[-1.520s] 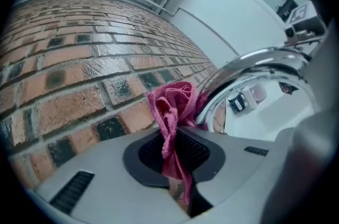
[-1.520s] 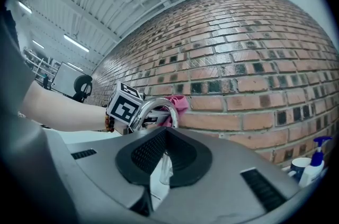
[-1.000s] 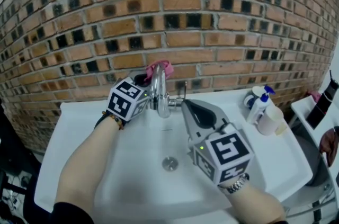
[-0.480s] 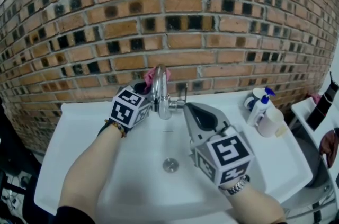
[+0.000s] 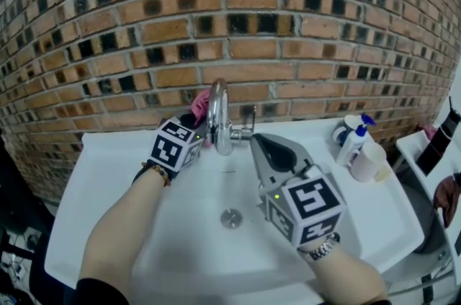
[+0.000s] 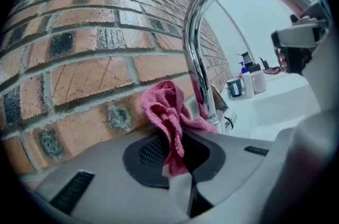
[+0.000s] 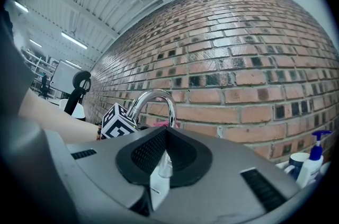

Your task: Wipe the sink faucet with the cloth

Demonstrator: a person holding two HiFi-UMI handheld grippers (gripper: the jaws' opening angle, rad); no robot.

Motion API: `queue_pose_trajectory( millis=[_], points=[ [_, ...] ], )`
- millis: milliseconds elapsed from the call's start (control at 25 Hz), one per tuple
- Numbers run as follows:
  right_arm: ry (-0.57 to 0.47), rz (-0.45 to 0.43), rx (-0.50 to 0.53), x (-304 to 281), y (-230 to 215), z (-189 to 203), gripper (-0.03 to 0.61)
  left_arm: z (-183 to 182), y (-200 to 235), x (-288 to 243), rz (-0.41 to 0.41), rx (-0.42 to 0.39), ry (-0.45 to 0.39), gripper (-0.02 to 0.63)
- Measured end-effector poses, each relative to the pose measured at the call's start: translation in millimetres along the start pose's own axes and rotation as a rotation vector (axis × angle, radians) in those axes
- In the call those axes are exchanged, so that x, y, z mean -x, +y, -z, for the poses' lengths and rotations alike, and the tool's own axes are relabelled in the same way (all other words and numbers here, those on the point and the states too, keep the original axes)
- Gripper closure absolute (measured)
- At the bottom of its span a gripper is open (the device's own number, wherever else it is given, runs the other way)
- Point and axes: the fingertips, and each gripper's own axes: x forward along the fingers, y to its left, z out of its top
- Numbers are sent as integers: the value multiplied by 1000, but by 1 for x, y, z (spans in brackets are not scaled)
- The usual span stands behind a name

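Note:
A chrome arched faucet [image 5: 218,116] stands at the back of the white sink [image 5: 108,181]. My left gripper [image 5: 196,125] is shut on a pink cloth [image 5: 201,104], which is pressed against the left side of the spout, below the arch. In the left gripper view the bunched cloth [image 6: 168,114] sticks out of the left gripper [image 6: 179,157] and touches the faucet's stem [image 6: 200,74]. My right gripper [image 5: 256,140] is shut and holds nothing, its tip close beside the faucet's side lever [image 5: 243,135]. In the right gripper view the faucet [image 7: 153,98] rises just past the right gripper [image 7: 163,167].
A brick wall [image 5: 288,44] stands right behind the faucet. The drain [image 5: 230,218] lies in the basin between both hands. A blue-topped spray bottle [image 5: 351,145] and white containers [image 5: 369,163] stand on the sink's right ledge. A chair-like dark frame [image 5: 441,141] is at the far right.
My left gripper has slid down with the cloth from the top of the faucet's arch to the left side of the spout. The right gripper has stayed still.

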Motion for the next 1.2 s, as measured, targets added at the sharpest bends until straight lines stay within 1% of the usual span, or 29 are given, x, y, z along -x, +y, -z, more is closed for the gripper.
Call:
queue_pose_trajectory(
  millis=[120,240,440,760,960,1080,1200],
  points=[
    [5,-1,0,0,1,1,568,17,-4,-4,-2,-16,43,571],
    [9,1,-1,0,-1,4,568,24,-6,-4,-11,3,48,571],
    [15,6,-6,0,-2,7,568,32,-10,-4,-17,7,61,569],
    [17,6,-5,-1,-3,7,568,45,-18,2,-32,-9,97,569],
    [34,10,-4,-1,-3,11,568,61,-30,5,-17,-29,147,569],
    [52,14,0,-1,-3,12,568,66,-31,8,-17,-19,149,569],
    [27,25,1,-3,-7,13,568,67,-31,8,-20,-16,156,569]
  ],
)
